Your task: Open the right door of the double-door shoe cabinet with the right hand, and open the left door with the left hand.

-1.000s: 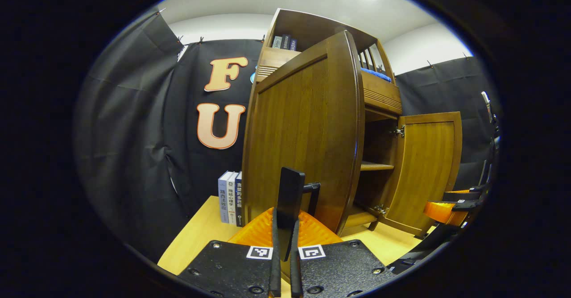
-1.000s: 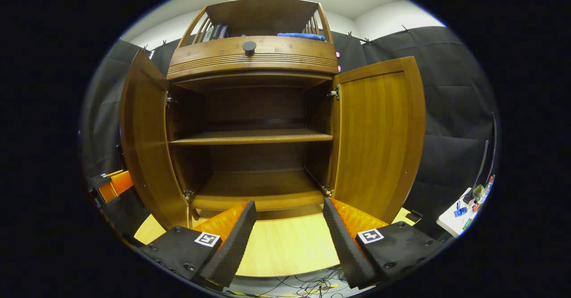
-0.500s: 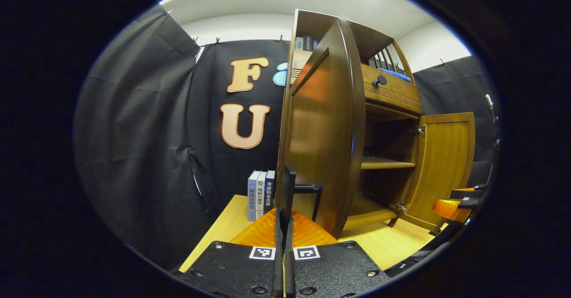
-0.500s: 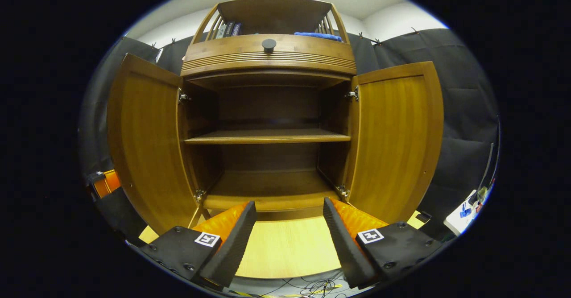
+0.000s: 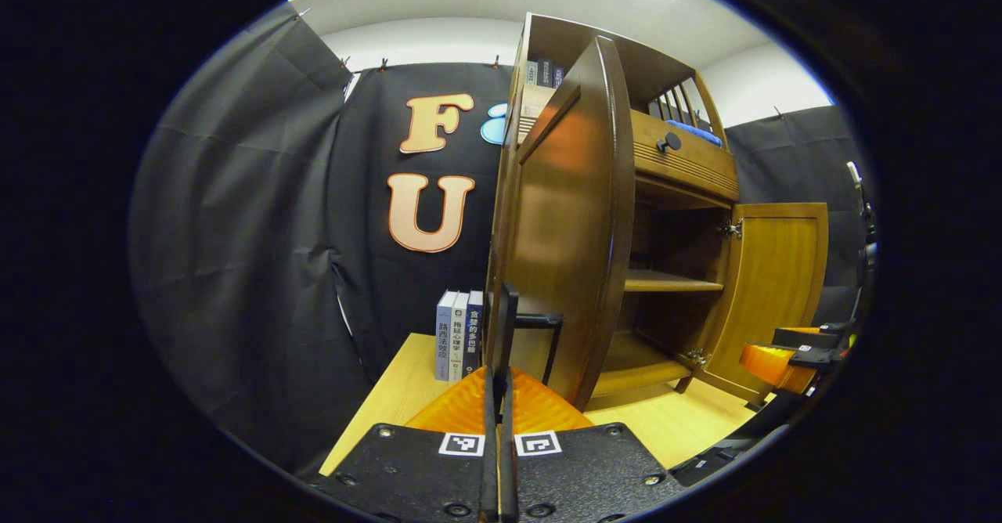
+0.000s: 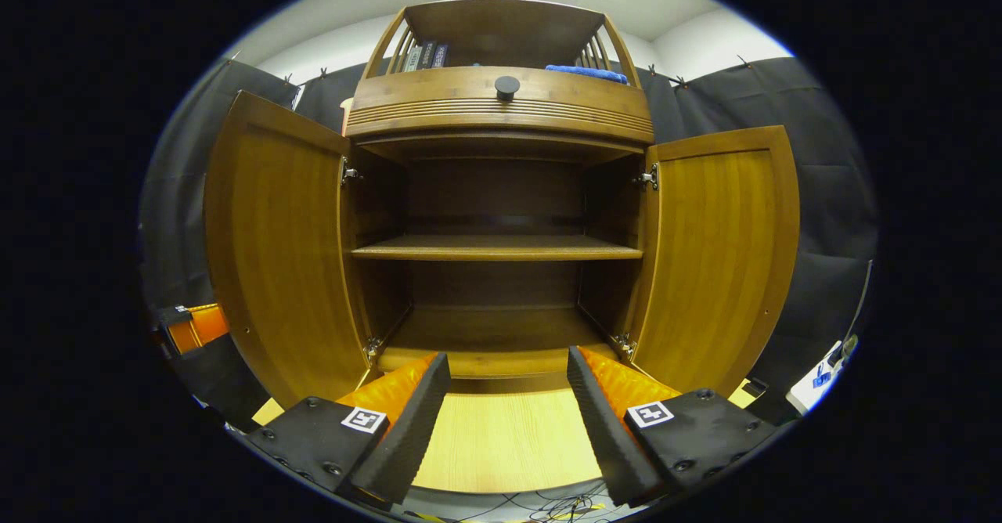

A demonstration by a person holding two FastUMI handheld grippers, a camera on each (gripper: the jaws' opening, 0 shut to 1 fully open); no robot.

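The wooden shoe cabinet stands with both doors swung out. Its left door and right door flank two bare shelves. In the left gripper view the left door is almost edge-on and the right door hangs open beyond it. My left gripper is shut on the left door's black handle. My right gripper is open in front of the cabinet's base, touching nothing. The left gripper peeks out behind the left door, and the right gripper sits low at the right.
The cabinet rests on a light wooden table. Three books stand beside its left side. The drawer above the doors has a black knob. A blue cloth and more books lie on the top shelf. Cables trail below the table's front edge.
The left door has swung further outward with my left gripper on its handle, from half open to wide open. The right gripper's view has shifted slightly; its fingers stay open.
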